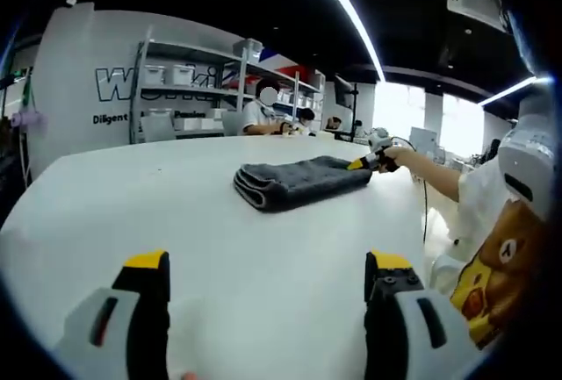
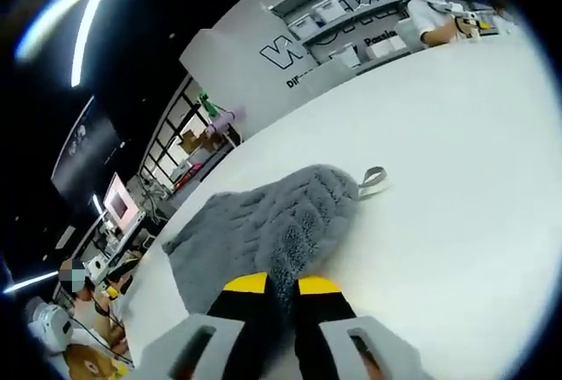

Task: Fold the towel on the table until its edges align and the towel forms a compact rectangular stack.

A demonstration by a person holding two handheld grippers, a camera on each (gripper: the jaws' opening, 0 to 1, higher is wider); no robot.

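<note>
A dark grey fluffy towel [image 1: 301, 181] lies folded in a thick stack on the white table [image 1: 132, 204], past the table's middle. My left gripper [image 1: 268, 266] hangs open above the near part of the table, well short of the towel, with nothing between its yellow-tipped fingers. The right gripper [image 1: 367, 162] comes in from the right and meets the towel's right end. In the right gripper view the towel [image 2: 263, 226] lies straight ahead, and my right gripper [image 2: 283, 286] is shut on a pinch of its near edge. A small grey hanging loop [image 2: 372, 179] sticks out on its right side.
The person's arm [image 1: 430, 174] and a bear-print shirt [image 1: 492, 275] are at the table's right edge. People sit at the far side near metal shelves [image 1: 189, 90] with boxes. Bare tabletop [image 2: 465, 178] spreads to the right of the towel.
</note>
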